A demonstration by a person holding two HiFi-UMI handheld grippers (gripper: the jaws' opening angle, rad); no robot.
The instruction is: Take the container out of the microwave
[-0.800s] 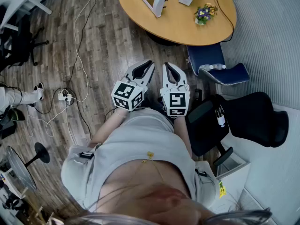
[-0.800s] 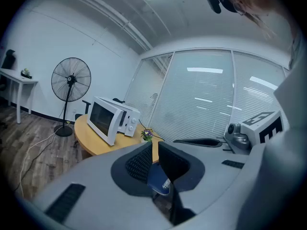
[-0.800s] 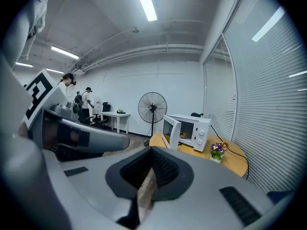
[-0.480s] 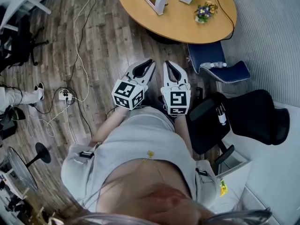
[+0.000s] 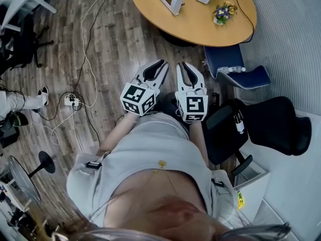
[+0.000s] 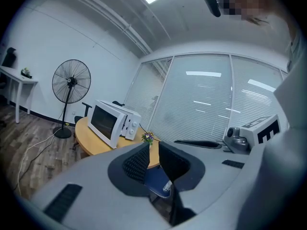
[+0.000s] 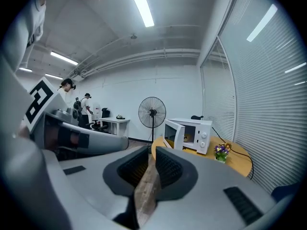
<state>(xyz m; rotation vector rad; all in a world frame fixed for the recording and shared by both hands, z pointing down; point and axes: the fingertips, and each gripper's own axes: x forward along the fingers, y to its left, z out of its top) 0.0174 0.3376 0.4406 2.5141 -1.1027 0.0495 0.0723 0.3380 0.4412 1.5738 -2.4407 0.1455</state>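
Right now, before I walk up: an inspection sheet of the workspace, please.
Surface: round table; wood floor.
Job's things: microwave on table, door open; container not made out.
Clutter: flowers on table.
Grippers: left gripper and right gripper narrowly open, empty, short of table.
Cables: power strip and white leads on floor; black lead on table.
Surroundings: fan, blue chair, black chair, blinds.
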